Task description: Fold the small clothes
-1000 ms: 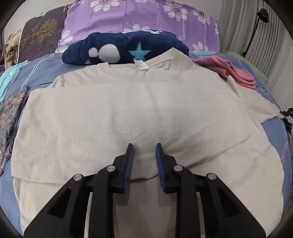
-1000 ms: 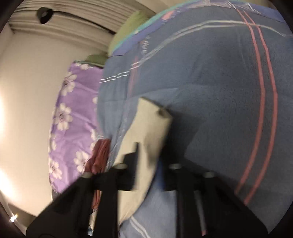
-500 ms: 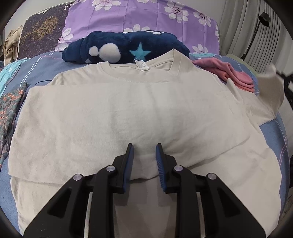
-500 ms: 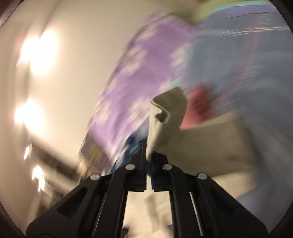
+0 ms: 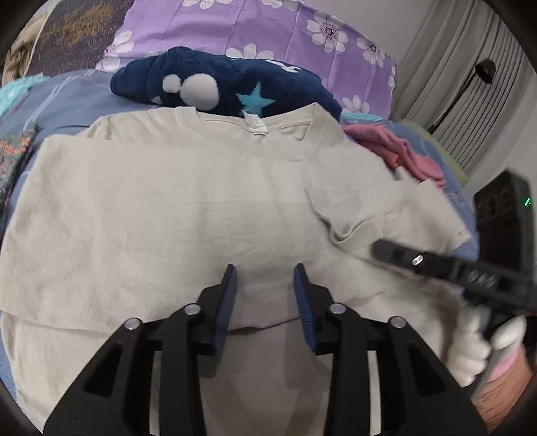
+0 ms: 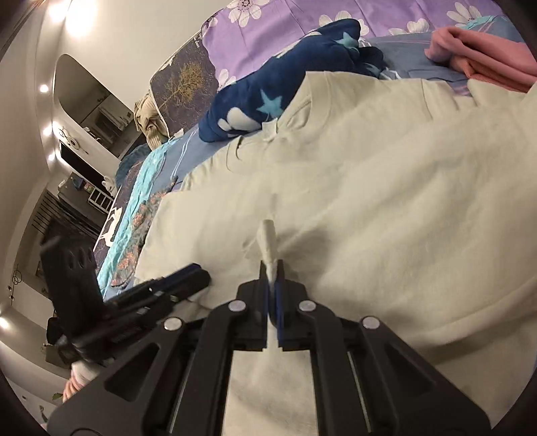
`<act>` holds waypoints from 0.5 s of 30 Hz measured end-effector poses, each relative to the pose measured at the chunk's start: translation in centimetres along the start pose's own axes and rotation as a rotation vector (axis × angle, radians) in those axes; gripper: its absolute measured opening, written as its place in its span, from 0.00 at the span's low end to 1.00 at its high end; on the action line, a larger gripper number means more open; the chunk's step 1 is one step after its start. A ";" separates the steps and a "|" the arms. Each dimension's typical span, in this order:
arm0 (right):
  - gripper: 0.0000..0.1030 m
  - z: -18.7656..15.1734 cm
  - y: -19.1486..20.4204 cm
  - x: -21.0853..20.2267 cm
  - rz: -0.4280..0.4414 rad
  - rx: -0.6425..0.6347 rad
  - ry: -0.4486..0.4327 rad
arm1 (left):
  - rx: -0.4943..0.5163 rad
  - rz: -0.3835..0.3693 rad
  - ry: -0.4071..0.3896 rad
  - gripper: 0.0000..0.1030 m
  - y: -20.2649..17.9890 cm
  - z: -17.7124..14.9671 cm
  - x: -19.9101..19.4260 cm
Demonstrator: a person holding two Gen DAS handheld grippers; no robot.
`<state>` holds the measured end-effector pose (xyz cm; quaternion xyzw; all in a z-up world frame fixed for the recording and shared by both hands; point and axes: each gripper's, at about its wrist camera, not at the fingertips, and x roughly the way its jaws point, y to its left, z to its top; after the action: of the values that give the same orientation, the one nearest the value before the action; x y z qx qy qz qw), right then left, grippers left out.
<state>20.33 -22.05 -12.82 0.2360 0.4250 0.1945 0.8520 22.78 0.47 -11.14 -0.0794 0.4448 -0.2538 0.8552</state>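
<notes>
My right gripper (image 6: 272,268) is clamped on a pinch of the sleeve hem of the beige T-shirt (image 5: 161,208), carrying it in over the shirt's body, while my left gripper (image 5: 265,288) hovers low over the front hem fold, its jaws opening with nothing between them. The shirt lies spread on the blue bed (image 5: 67,97), collar towards a navy star-patterned fleece (image 5: 221,87), with a pink garment (image 5: 402,151) just beside its far shoulder and a purple flowered pillow (image 5: 268,30) behind. To fold well, I judge the sleeve should be laid flat and square on the chest before I let go. Whether the left fingertips touch the cloth is hard to tell; the shirt's near hem is hidden under both grippers.
</notes>
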 end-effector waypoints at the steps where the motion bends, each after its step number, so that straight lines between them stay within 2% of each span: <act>1: 0.04 -0.7 0.1 -0.4 0.000 -0.004 -0.003 | -0.020 -0.048 0.003 0.39 -0.3 0.3 -0.2; 3: 0.04 -1.0 0.3 -0.6 -0.008 -0.027 -0.010 | -0.052 -0.156 -0.003 0.42 -1.2 0.9 -0.6; 4: 0.04 -1.3 0.6 -0.7 -0.019 -0.047 -0.014 | -0.070 -0.209 0.001 0.47 -1.7 1.3 -0.6; 6: 0.04 -1.6 1.3 -0.6 -0.044 -0.090 -0.022 | -0.107 -0.268 0.031 0.55 -2.6 1.9 -0.2; 7: 0.04 -1.6 1.6 -0.7 -0.056 -0.110 -0.026 | -0.128 -0.286 0.051 0.56 -2.9 2.3 0.3; 9: 0.04 -1.6 1.8 -1.0 -0.069 -0.128 -0.035 | -0.155 -0.279 0.098 0.58 -3.3 2.7 1.6; 12: 0.04 -1.6 1.9 -1.7 -0.068 -0.128 -0.060 | -0.203 -0.225 0.173 0.58 -3.3 2.8 3.8; 15: 0.04 -1.7 2.4 -2.4 -0.074 -0.157 -0.079 | -0.295 -0.281 0.170 0.60 -2.9 2.9 4.6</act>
<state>17.32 -20.97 -10.82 0.1603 0.3829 0.1861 0.8905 26.24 -4.62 -11.67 -0.2432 0.5321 -0.3083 0.7502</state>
